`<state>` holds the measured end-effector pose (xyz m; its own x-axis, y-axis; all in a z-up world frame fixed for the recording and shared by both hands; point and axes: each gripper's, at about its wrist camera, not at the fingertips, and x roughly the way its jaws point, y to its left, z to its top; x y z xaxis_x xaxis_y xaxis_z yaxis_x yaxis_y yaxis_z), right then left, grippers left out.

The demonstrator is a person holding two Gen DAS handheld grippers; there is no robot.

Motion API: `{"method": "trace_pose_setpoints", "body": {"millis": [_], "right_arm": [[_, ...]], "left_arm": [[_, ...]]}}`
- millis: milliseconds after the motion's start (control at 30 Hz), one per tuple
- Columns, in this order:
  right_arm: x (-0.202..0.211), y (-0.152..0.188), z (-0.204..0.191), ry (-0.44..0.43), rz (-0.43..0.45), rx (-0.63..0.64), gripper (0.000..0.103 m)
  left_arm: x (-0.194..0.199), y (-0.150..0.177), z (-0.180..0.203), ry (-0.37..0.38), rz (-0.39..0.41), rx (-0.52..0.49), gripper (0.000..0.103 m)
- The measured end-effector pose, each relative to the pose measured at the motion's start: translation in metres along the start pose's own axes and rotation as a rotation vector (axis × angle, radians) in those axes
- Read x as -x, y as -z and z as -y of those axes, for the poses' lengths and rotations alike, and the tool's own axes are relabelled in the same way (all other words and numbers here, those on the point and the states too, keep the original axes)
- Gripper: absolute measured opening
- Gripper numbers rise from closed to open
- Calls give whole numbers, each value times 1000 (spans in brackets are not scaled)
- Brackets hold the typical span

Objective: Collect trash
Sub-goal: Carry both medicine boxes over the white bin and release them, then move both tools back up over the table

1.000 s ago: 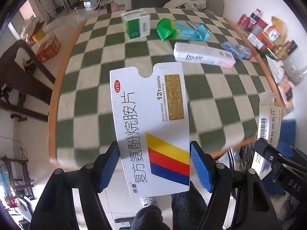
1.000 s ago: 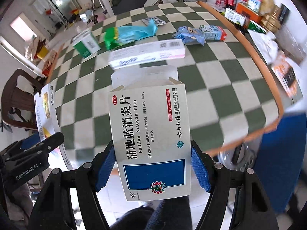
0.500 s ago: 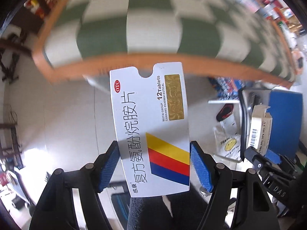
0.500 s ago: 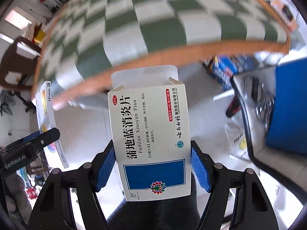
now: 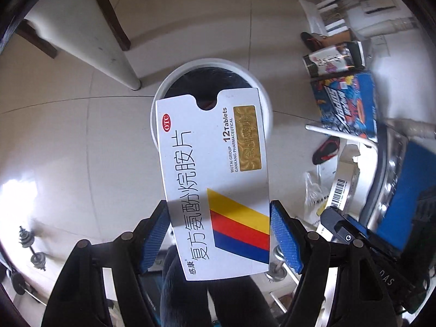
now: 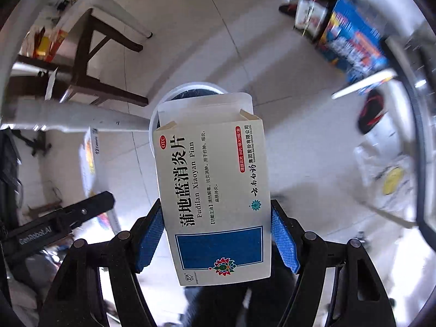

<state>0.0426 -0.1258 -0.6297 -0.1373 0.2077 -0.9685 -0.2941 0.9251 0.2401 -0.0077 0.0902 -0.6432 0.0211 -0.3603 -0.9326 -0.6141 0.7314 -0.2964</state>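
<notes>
My left gripper is shut on a flat white tablet box with yellow, red and blue stripes. Behind that box's top edge stands a white round bin with a black liner, down on the tiled floor. My right gripper is shut on a cream medicine box with a blue panel and an open top flap. The same bin shows just past that flap. Each view catches the other gripper at its edge: the right one with its box, the left one with its striped box.
White table legs and a dark wooden chair frame rise left of the bin. At the right lie a colourful blue carton, a red-and-black shoe, a plastic bag and a chrome frame. Pale tiles surround the bin.
Both grippers have dropped from above the checkered table down past its edge and tipped towards the floor. The bin has come into view beneath both boxes. Both grips are unchanged.
</notes>
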Motion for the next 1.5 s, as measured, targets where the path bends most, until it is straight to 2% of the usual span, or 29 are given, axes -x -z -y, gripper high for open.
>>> {"method": "trace_pose_setpoints", "body": {"millis": [67, 167, 200, 267, 333, 400, 433, 500, 533, 700, 800, 1133, 1500], "right_arm": [[-34, -13, 8, -47, -15, -35, 75], [-79, -29, 16, -99, -38, -78, 75], [-95, -34, 18, -116, -51, -87, 75], [-118, -42, 22, -142, -59, -109, 77], [-138, -50, 25, -172, -74, -119, 78], [-155, -55, 28, -207, -82, -147, 97], [-161, -56, 28, -204, -80, -149, 103], [-165, -58, 25, -168, -63, -128, 103], [-166, -58, 20, -115, -54, -103, 103], [-162, -56, -4, 76, -23, 12, 103], [-158, -49, -13, 125, -24, 53, 103], [-103, -29, -13, 158, -5, 74, 103], [-1, -3, -22, 176, 61, 98, 103]], "left_arm": [[-18, -14, -9, 31, -24, 8, 71], [-44, -34, -15, 33, -54, -1, 74], [-45, -36, -19, 24, -47, -5, 78], [-45, -42, -26, -18, -9, -21, 96], [-45, -44, -32, -72, 28, -30, 98], [-43, -43, -38, -133, 63, -37, 99], [-41, -41, -41, -156, 85, -39, 100], [-41, -36, -41, -199, 113, -48, 103], [-41, -33, -42, -209, 118, -56, 103], [-39, -17, -40, -272, 109, -91, 103], [-32, -13, -40, -280, 108, -91, 103], [7, 20, -27, -298, 138, -76, 103], [79, 76, -2, -256, 158, -40, 103]]}}
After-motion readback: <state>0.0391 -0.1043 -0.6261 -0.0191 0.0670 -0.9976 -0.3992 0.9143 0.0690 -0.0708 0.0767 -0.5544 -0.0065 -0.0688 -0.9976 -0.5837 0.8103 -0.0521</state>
